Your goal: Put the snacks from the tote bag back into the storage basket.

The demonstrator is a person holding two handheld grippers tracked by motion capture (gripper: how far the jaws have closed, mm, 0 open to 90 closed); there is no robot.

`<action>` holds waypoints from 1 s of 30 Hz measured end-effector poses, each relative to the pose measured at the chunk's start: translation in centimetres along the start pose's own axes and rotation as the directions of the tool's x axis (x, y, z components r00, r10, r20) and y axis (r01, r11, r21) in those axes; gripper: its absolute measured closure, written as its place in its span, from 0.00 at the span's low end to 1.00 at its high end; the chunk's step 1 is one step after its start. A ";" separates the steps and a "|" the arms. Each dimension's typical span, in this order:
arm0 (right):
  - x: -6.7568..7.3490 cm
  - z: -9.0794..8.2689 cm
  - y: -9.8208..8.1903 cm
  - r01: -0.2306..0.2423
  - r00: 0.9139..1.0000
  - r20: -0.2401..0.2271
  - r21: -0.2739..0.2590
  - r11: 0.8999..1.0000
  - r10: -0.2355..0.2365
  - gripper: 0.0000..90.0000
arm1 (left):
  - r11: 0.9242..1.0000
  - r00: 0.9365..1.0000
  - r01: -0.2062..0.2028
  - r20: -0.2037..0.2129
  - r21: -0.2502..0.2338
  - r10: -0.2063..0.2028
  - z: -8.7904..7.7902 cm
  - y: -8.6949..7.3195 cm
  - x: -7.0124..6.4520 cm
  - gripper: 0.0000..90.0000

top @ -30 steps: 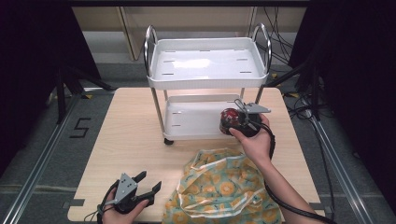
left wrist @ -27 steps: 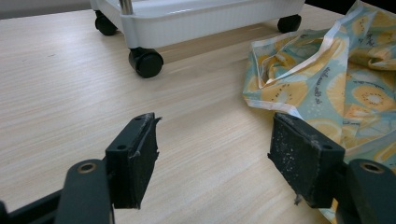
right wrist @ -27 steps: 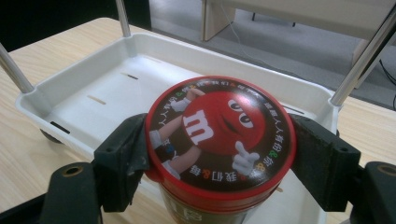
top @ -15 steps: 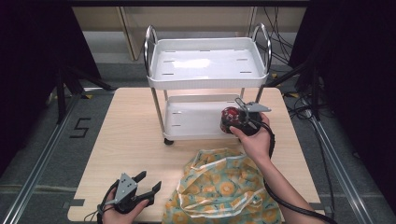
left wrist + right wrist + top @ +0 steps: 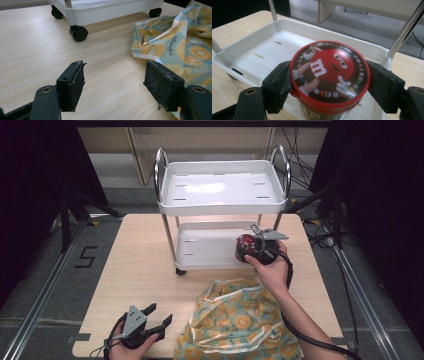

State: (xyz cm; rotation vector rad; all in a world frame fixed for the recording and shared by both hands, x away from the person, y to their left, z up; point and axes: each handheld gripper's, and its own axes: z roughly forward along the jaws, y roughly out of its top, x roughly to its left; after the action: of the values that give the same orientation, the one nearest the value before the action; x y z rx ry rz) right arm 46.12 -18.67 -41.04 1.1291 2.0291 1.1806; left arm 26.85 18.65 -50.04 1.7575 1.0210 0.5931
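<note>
A candy jar point(image 5: 329, 75) with a red lid point(image 5: 246, 243) printed with a cartoon figure is clamped between the jaws of my right gripper point(image 5: 252, 248). It hangs over the near right corner of the lower tray point(image 5: 210, 251) of a white two-shelf cart point(image 5: 220, 190). My left gripper point(image 5: 159, 320) rests low over the table's front left, open, with bare wood between its pads point(image 5: 73, 82). A yellow and teal fruit-print bag point(image 5: 240, 320) lies crumpled on the table to the right of the left gripper point(image 5: 115, 82).
The cart stands on black castors point(image 5: 78, 33) at the back middle of the wooden table point(image 5: 135, 265). Both its trays are bare apart from slots. Dark floor, rails and cables point(image 5: 325, 227) surround the table. Bare wood lies left of the cart.
</note>
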 end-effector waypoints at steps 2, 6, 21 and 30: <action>0.3 0.1 0.0 -0.030 1.000 0.002 0.004 1.000 0.030 0.29 | 1.000 1.000 -0.002 0.002 0.001 0.002 0.0 0.0 0.0 0.35; 0.2 0.0 0.0 -0.035 0.999 0.002 0.003 0.999 0.035 0.29 | 1.000 1.000 -0.007 0.002 0.002 0.007 0.1 0.0 0.0 0.35; 0.5 0.5 0.3 -0.023 1.000 0.001 -0.008 1.000 0.023 0.29 | 1.000 1.000 -0.008 0.007 -0.002 0.008 0.1 0.0 0.1 0.35; 0.5 0.7 0.4 0.006 1.000 0.005 -0.010 1.000 -0.006 0.29 | 1.000 1.000 0.008 0.006 -0.014 -0.008 0.2 0.0 0.0 0.35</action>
State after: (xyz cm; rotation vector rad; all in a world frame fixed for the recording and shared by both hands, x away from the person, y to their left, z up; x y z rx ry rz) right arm 46.57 -17.86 -41.05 1.1197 2.0193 1.1824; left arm 26.95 18.57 -50.14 1.7415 1.0177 0.5885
